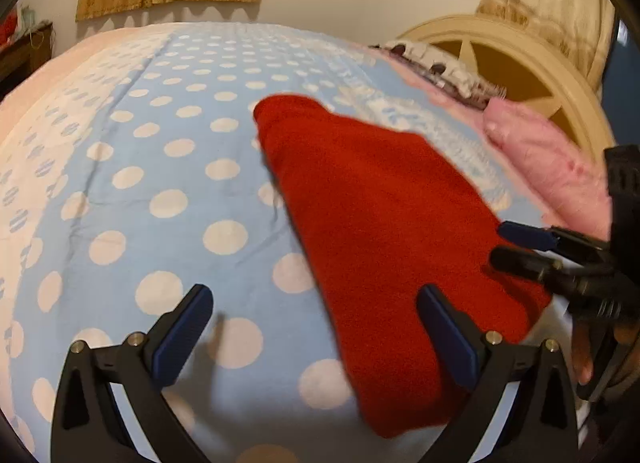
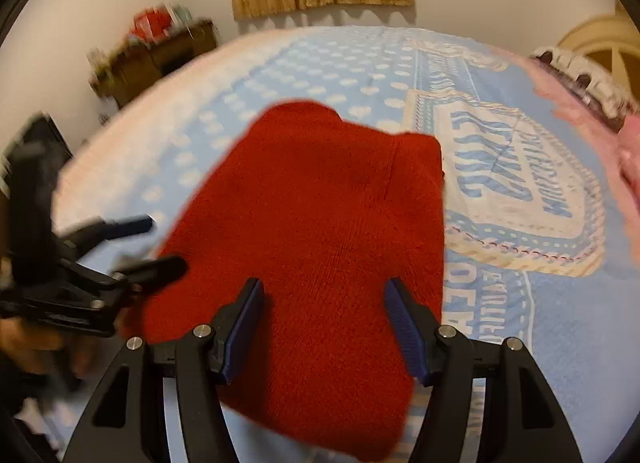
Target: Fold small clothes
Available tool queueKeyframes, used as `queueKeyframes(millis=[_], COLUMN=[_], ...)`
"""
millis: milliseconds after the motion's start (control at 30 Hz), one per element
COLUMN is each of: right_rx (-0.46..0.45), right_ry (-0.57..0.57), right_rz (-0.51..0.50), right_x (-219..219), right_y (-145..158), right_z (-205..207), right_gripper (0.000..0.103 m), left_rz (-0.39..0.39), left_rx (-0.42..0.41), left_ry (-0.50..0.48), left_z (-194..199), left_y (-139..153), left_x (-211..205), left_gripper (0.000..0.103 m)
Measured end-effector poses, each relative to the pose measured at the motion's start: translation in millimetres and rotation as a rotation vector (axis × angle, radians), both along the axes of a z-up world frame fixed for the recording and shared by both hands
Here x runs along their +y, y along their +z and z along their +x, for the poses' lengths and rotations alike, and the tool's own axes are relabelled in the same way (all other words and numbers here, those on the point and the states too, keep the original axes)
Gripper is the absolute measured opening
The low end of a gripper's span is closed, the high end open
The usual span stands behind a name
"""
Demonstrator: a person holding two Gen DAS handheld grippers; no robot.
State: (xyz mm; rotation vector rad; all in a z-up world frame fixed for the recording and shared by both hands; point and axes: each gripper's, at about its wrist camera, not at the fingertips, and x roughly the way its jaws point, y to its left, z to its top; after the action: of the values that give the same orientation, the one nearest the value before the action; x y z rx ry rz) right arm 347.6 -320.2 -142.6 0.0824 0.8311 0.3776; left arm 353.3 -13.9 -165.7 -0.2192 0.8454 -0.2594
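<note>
Red knit garment (image 2: 320, 231): lying flat on the blue polka-dot bedspread (image 1: 168, 167), its near edge reaching toward the bed's front, with open spread lying to its left. Left gripper (image 1: 316, 327): hovering with jaws wide and empty over the garment's left edge. Right gripper (image 2: 324, 327): hovering over the near hem, jaws apart, gripping nothing.

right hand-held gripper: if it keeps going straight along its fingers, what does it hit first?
Most likely the red knit garment. The right hand-held gripper is open and angled down at the bed, and the garment fills the gap between its fingers. Nothing else appears in that line, though the height above the cloth is unclear.
</note>
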Motion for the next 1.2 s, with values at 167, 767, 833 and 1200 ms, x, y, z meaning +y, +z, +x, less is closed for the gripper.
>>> queueKeyframes(millis=[167, 767, 833, 1200], right_rx=[0.034, 0.248, 0.256, 0.271], right_ry=[-0.093, -0.042, -0.018, 0.017], right_rz=[0.138, 0.451, 0.473, 0.473], right_x=[-46, -69, -61, -51], right_y=[5, -60, -63, -69], right_z=[28, 128, 133, 140], right_gripper=[0.072, 0.077, 0.077, 0.035], left_rz=[-0.088, -0.193, -0.192, -0.223], left_rx=[0.015, 0.096, 0.096, 0.096], left_ry=[-0.040, -0.102, -0.110, -0.172], left_z=[2, 22, 24, 27], left_y=[2, -20, -20, -20], left_x=[-4, -13, -14, -16], left_gripper=[0.103, 0.103, 0.103, 0.075])
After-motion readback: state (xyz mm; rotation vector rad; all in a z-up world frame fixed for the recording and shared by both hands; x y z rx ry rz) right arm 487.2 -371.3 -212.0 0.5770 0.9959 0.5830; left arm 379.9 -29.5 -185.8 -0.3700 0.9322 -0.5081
